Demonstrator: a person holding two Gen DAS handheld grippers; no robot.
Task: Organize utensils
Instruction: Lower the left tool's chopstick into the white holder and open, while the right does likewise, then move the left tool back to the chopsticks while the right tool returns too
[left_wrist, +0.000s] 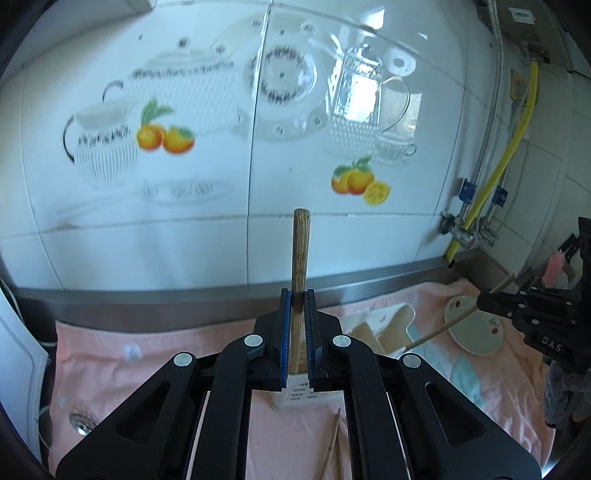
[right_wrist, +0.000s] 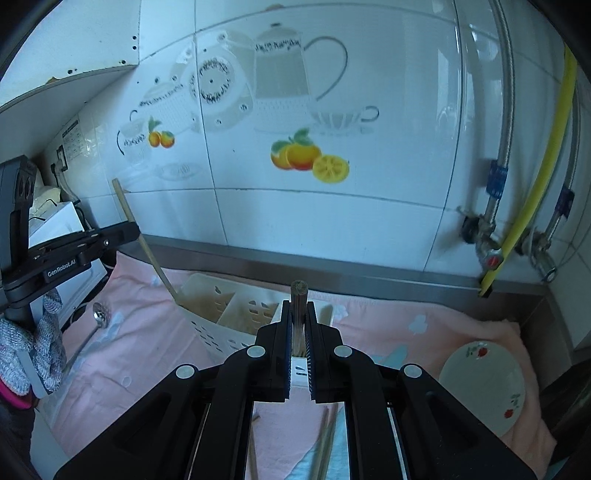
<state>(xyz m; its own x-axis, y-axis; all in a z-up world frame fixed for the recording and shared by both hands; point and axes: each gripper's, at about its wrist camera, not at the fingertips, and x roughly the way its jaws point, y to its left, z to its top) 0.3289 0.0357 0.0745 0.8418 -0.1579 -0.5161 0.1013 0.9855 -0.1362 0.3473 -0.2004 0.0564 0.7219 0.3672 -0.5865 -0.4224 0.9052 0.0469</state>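
While both grippers are clamping, each chopstick (left_wrist: 300, 258) (right_wrist: 297, 306) is sticking up between closed fingers (left_wrist: 283, 332) (right_wrist: 287, 332).

Utensil holder (right_wrist: 236, 317) on towel (right_wrist: 388, 328) before wall; plate (right_wrist: 484, 384) right, ladle (right_wrist: 96, 321) left

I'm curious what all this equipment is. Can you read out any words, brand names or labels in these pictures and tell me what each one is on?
"GenRobot.AI": on the side of the left gripper.
"DAS": on the body of the right gripper.
Printed lines on the white utensil holder: too small to read.
Notice on the left wall: too blurred to read.
Label at the top right of the wall: too small to read.
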